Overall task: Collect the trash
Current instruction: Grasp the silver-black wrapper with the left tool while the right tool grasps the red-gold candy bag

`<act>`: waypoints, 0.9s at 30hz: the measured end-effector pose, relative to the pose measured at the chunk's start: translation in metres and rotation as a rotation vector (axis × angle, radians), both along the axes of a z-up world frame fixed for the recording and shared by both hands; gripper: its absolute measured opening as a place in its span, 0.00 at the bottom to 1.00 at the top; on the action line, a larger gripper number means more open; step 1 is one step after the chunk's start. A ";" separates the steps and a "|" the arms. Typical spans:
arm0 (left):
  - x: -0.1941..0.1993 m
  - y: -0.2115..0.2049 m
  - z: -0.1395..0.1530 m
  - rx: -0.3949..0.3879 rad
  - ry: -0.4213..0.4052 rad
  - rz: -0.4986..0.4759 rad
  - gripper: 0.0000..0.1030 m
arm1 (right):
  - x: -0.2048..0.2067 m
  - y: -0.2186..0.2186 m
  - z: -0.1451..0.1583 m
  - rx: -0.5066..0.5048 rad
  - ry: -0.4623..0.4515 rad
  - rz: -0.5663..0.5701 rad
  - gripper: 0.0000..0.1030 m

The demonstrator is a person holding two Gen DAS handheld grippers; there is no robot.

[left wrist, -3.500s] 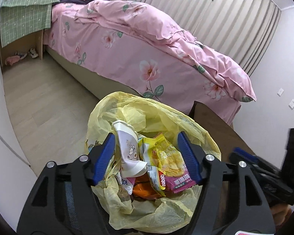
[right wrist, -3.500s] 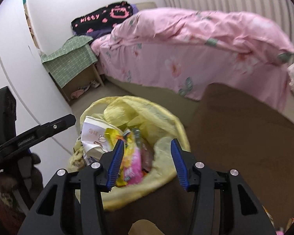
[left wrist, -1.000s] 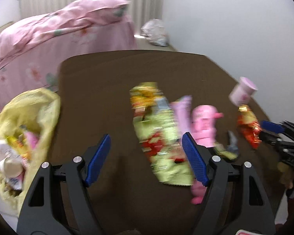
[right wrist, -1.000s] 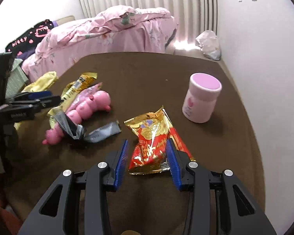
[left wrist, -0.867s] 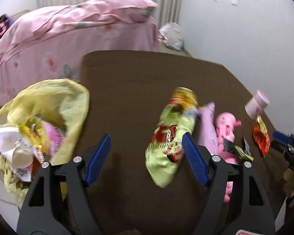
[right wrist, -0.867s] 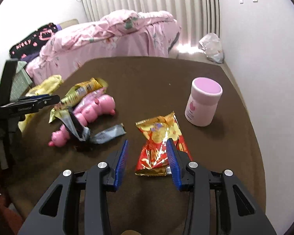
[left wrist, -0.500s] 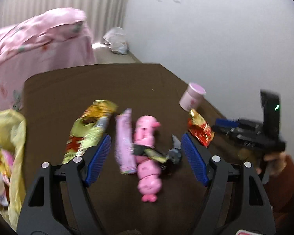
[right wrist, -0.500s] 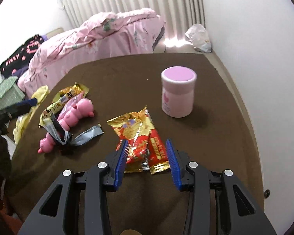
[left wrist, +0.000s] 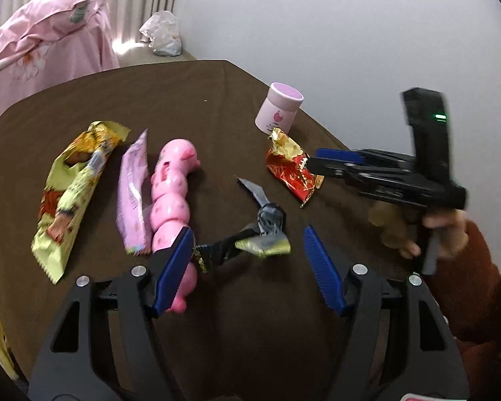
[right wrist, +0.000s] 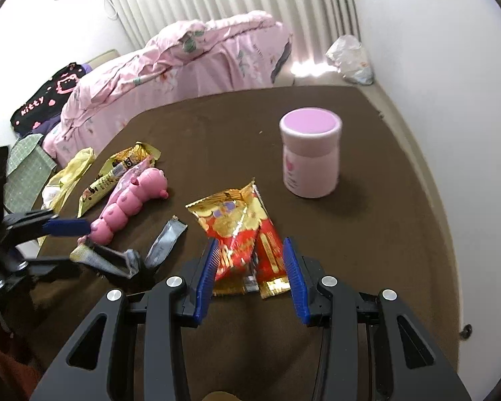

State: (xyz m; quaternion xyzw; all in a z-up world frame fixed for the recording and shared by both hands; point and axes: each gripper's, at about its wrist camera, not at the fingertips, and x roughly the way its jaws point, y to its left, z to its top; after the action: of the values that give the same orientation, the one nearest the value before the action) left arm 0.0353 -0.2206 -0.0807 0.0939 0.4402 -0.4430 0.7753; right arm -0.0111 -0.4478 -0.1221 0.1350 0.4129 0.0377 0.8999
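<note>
On the brown table (left wrist: 183, 93), a twisted dark and silver wrapper (left wrist: 264, 230) lies between the jaws of my left gripper (left wrist: 247, 267). The jaws are closing and the blue pads stand apart from it. A red and gold snack wrapper (right wrist: 243, 234) lies flat with its near end between the jaws of my right gripper (right wrist: 250, 277), which are half apart; I see no squeeze on it. The left wrist view shows the right gripper (left wrist: 317, 165) at the red wrapper (left wrist: 290, 170). The right wrist view shows the left gripper (right wrist: 71, 242) at the twisted wrapper (right wrist: 117, 257).
A pink caterpillar toy (left wrist: 170, 197), a pink sachet (left wrist: 133, 193) and a yellow-green snack bag (left wrist: 73, 187) lie to the left. A pink jar (right wrist: 310, 153) stands behind the red wrapper. The yellow trash bag (right wrist: 70, 173) hangs at the table's left edge, by a pink bed (right wrist: 183, 60).
The left view has swung right, from the trash bag across the table to the twisted wrapper, and its jaws have narrowed a little. The right gripper has come down over the red wrapper.
</note>
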 end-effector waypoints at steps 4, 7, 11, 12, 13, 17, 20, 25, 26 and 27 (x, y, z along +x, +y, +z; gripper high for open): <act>-0.007 0.014 0.013 0.002 -0.073 0.034 0.62 | 0.005 0.004 -0.008 0.004 0.011 -0.001 0.37; -0.010 0.021 0.024 -0.016 -0.124 0.036 0.63 | -0.006 0.006 -0.004 0.031 -0.011 0.026 0.28; -0.007 0.009 0.027 -0.007 -0.152 -0.002 0.64 | -0.027 0.005 0.002 0.013 -0.035 0.017 0.17; -0.006 0.003 0.025 0.003 -0.150 -0.017 0.64 | -0.031 0.003 0.004 0.012 -0.040 0.009 0.17; -0.006 -0.006 0.023 0.013 -0.141 -0.036 0.64 | -0.036 0.000 0.006 0.010 -0.047 -0.004 0.17; -0.004 -0.035 0.004 0.084 -0.094 -0.068 0.64 | -0.053 -0.014 0.014 -0.018 -0.066 -0.071 0.17; -0.002 -0.048 -0.014 0.151 -0.046 -0.064 0.60 | -0.061 -0.024 0.018 -0.018 -0.073 -0.104 0.19; -0.004 -0.049 -0.027 0.193 -0.008 -0.046 0.54 | -0.075 -0.037 0.022 0.056 -0.156 -0.120 0.59; -0.004 -0.049 -0.027 0.192 -0.007 -0.047 0.54 | -0.076 -0.037 0.022 0.081 -0.169 -0.106 0.61; -0.005 -0.047 -0.027 0.192 -0.009 -0.045 0.54 | -0.076 -0.038 0.021 0.096 -0.160 -0.095 0.61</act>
State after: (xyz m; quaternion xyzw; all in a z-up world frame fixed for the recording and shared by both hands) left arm 0.0300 -0.2681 -0.1079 0.1796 0.4752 -0.4155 0.7545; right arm -0.0874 -0.4856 -0.1012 0.1938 0.3305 0.0251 0.9233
